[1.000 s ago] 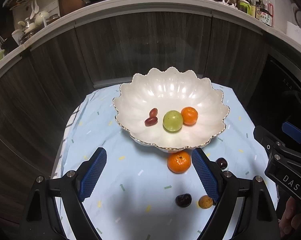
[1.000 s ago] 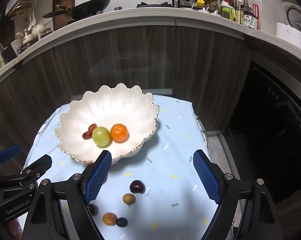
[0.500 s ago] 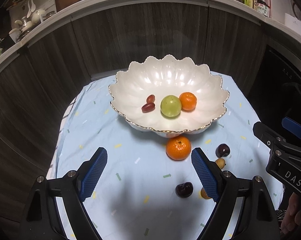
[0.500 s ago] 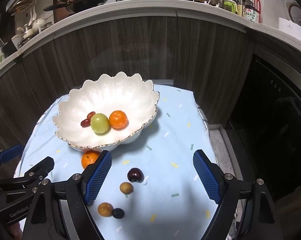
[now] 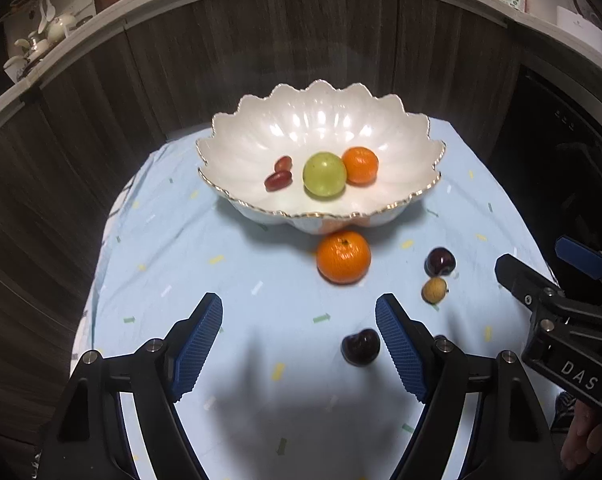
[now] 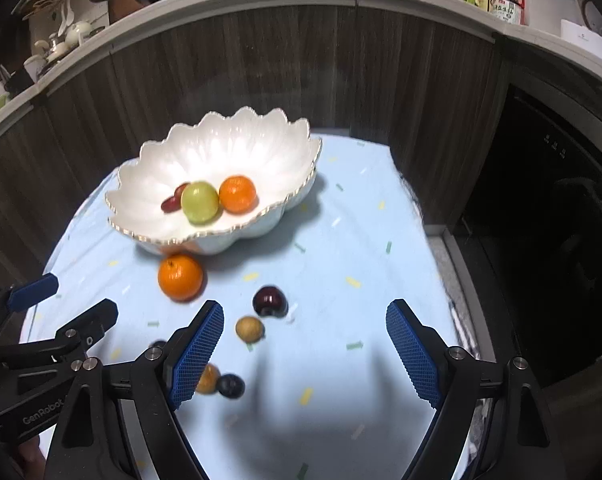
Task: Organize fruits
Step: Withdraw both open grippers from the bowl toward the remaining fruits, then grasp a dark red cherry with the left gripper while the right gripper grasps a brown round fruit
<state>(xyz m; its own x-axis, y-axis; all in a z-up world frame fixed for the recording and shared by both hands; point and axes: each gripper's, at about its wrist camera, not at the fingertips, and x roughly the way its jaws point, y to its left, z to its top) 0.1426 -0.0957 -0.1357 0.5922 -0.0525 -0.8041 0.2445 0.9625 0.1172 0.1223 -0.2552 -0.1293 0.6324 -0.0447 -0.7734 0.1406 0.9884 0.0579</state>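
Note:
A white scalloped bowl (image 5: pixel 261 148) (image 6: pixel 237 148) on the light blue cloth holds a green fruit (image 5: pixel 324 174), a mandarin (image 5: pixel 360 165) and two red grapes (image 5: pixel 279 179). In front of it on the cloth lie a loose mandarin (image 5: pixel 343 256) (image 6: pixel 180 277), two dark cherries (image 5: pixel 440 261) (image 5: pixel 360 346), a small tan fruit (image 5: pixel 434 289) (image 6: pixel 250 328), and in the right wrist view a dark berry (image 6: pixel 230 386) beside a brownish fruit (image 6: pixel 207 378). My left gripper (image 5: pixel 299 344) is open and empty above the cloth. My right gripper (image 6: pixel 305 352) is open and empty.
Dark wood cabinet fronts curve behind the table, with a counter of bottles and kitchenware above. A dark appliance (image 6: pixel 561 200) stands to the right. The cloth's edges (image 5: pixel 101 264) drop off left and right.
Both grippers have pulled back and risen from the bowl; the bowl sits farther off and more loose fruit shows on the cloth. Both stay open.

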